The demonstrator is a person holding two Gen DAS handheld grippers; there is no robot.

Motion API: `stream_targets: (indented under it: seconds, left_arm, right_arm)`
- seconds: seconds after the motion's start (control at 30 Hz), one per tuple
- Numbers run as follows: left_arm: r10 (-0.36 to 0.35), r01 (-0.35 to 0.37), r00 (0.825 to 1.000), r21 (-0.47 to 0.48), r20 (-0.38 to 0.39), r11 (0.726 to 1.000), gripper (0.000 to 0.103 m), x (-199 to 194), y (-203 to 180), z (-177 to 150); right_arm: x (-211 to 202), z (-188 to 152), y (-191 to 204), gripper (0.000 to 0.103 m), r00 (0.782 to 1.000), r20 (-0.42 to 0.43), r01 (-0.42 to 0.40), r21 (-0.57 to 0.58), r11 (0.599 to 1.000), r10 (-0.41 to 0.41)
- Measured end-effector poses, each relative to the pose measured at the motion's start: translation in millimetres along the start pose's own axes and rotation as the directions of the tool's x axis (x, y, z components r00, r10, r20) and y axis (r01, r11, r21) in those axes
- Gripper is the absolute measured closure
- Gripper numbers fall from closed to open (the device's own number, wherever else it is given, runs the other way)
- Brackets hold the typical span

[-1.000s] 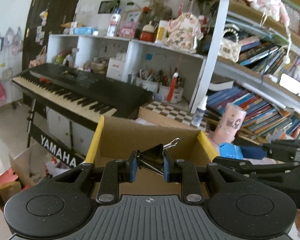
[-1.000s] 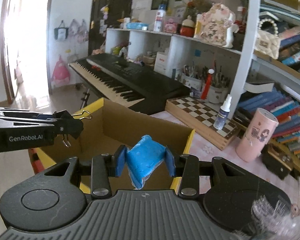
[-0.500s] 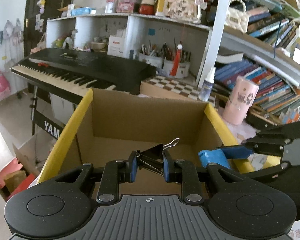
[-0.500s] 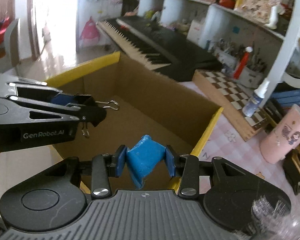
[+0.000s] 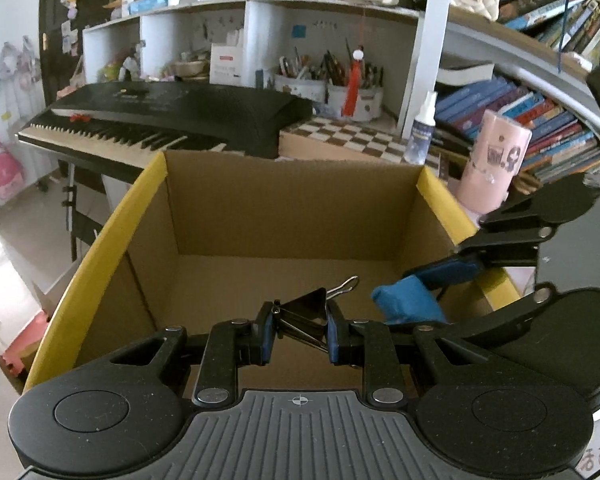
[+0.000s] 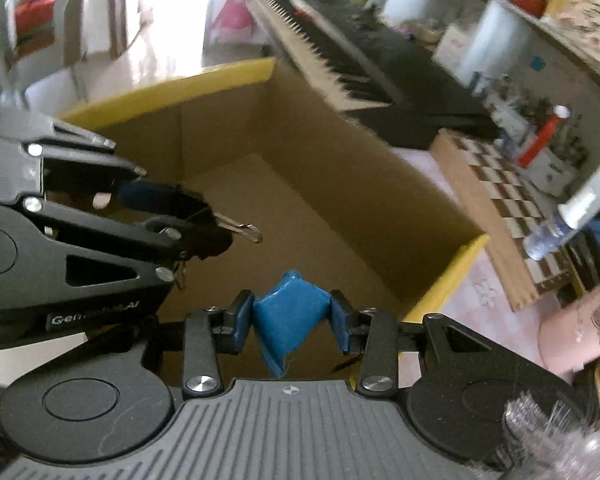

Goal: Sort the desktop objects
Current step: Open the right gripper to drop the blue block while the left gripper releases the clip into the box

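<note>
Both grippers are now hanging lower over the open cardboard box (image 5: 292, 216), more of its floor showing than a second ago. The left gripper (image 5: 298, 330) is clamping one black binder clip (image 5: 306, 312); the right gripper (image 6: 288, 316) is squeezing one blue soft packet (image 6: 290, 312). Both items are being held above the box floor. Beyond, one chessboard (image 5: 352, 140), one spray bottle (image 5: 422, 128), one pink cup (image 5: 494, 160) and one keyboard (image 5: 160, 112) are standing.

Home room: keyboard piano (image 5: 172, 116), bookshelves (image 5: 540, 128), pen pots (image 5: 328, 88), trinkets.

Keyboard piano (image 5: 172, 116) below cluttered white shelves (image 5: 260, 36).
</note>
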State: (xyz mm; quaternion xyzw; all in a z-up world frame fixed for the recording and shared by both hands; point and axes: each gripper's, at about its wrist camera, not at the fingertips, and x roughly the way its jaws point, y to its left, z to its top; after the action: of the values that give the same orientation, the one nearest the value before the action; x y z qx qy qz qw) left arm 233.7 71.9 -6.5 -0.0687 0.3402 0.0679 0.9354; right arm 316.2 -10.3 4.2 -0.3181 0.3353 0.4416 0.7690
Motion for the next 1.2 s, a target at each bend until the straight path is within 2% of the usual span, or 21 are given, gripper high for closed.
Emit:
stream_targets:
  seconds: [0.27,0.6,0.7,0.83,0.9,0.97,1.1,1.17,1.2]
  left_arm:
    - [0.008,-0.008,0.999,0.013,-0.037,1.0,0.079,8.0,-1.0,-5.0]
    - [0.019,-0.018,0.999,0.035,-0.04,0.999,0.078,9.5,-4.2,-8.3]
    - [0.022,-0.021,0.999,0.036,-0.035,0.999,0.077,9.0,-4.4,-8.0]
    - [0.022,-0.021,1.0,0.025,-0.016,0.999,0.075,5.7,-3.4,-8.3]
    - [0.023,-0.023,1.0,0.013,0.001,1.0,0.067,1.3,-1.1,-7.7]
    - [0.025,-0.025,1.0,0.0,0.019,1.0,0.065,-3.3,2.1,-6.4]
    - [0.026,-0.024,0.998,-0.023,0.062,0.999,0.063,-14.9,7.6,-3.0]
    - [0.026,-0.023,0.996,-0.038,0.09,0.999,0.057,-23.0,9.9,-1.7]
    - [0.027,-0.023,0.994,-0.045,0.104,0.999,0.05,-27.3,11.5,-1.0]
  right_arm:
    - [14.6,2.1,4.8,0.065,0.997,-0.049,0.048,-0.152,0.987,-0.056]
    - [20.0,-1.8,5.4,0.064,0.994,-0.041,0.089,-0.208,0.974,-0.099]
    - [22.4,-0.9,5.0,0.061,0.993,-0.046,0.095,-0.223,0.97,-0.108]
    - [22.6,0.3,4.7,0.059,0.993,-0.048,0.093,-0.222,0.971,-0.106]
    - [19.8,0.9,4.0,0.057,0.994,-0.039,0.09,-0.208,0.974,-0.1]
    - [13.9,1.9,3.5,0.047,0.994,-0.013,0.1,-0.184,0.978,-0.104]
    - [-6.7,2.8,2.5,0.045,0.988,0.06,0.152,-0.128,0.98,-0.146]
    - [-19.5,1.2,2.6,0.039,0.98,0.097,0.182,-0.083,0.98,-0.174]
    - [-26.6,-0.4,2.8,0.038,0.974,0.119,0.199,-0.053,0.979,-0.191]
